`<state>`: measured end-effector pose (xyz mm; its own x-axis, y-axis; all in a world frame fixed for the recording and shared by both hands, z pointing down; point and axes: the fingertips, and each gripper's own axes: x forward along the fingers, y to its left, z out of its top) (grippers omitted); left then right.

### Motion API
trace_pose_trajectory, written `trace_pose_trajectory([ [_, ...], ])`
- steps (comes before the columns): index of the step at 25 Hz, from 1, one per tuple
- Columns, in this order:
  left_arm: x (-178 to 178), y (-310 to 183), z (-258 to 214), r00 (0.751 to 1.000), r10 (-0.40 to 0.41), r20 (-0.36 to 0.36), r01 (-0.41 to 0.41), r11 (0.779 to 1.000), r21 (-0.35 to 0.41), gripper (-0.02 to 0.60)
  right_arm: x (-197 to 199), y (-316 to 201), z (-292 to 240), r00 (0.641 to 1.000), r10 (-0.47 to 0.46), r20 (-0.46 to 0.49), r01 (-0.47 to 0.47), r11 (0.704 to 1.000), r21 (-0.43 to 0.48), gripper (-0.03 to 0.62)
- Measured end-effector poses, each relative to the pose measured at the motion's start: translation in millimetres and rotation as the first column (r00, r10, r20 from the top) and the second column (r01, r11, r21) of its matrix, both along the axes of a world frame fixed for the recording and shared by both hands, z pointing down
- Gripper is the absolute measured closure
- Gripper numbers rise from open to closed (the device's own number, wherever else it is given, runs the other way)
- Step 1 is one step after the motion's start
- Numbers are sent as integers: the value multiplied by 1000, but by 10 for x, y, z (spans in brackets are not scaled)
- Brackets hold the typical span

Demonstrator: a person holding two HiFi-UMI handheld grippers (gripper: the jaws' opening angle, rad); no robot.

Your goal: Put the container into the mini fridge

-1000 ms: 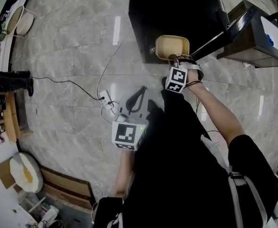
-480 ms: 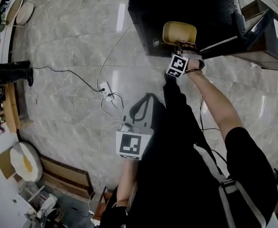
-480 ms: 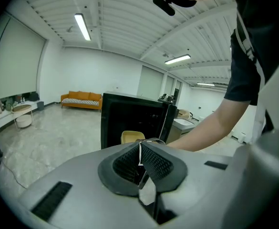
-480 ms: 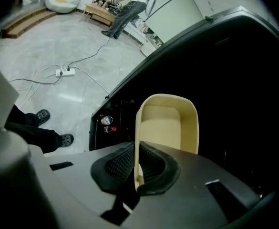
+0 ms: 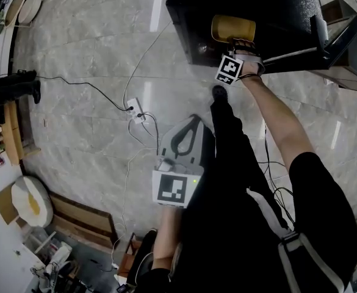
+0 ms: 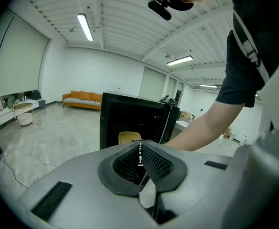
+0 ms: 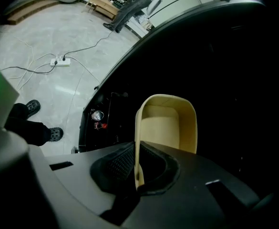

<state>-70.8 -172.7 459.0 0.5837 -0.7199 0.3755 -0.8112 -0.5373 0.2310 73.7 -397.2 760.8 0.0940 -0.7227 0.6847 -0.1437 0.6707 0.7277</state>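
Container (image 5: 233, 28) at the open mini fridge (image 5: 184, 35)
The right gripper (image 7: 138, 175) clamps the container's wall, jaws just opening slightly; the left gripper (image 6: 140, 159) hangs apart, jaws together, empty.

the floor (image 5: 86, 41) looked like glossy polished stone; the container (image 5: 233, 28) looked smooth matt plastic; the mini fridge (image 5: 276, 5) top was matt black.
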Motion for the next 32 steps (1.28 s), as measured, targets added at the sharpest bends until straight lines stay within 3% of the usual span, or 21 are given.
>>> trace_pose_trajectory([
  [16,-7,69,182,1000,10,29,-7,996,-91,540,157,-504,303,998,28,-63,-30,999,-30,540],
  [22,-35,46,205,999,13,46,-9,996,-88,540,170,-526,321,997,26,-70,-27,999,-20,536],
  [32,-44,29,159,999,12,42,-9,998,-68,540,183,-534,238,996,-2,-85,0,1000,-26,472],
])
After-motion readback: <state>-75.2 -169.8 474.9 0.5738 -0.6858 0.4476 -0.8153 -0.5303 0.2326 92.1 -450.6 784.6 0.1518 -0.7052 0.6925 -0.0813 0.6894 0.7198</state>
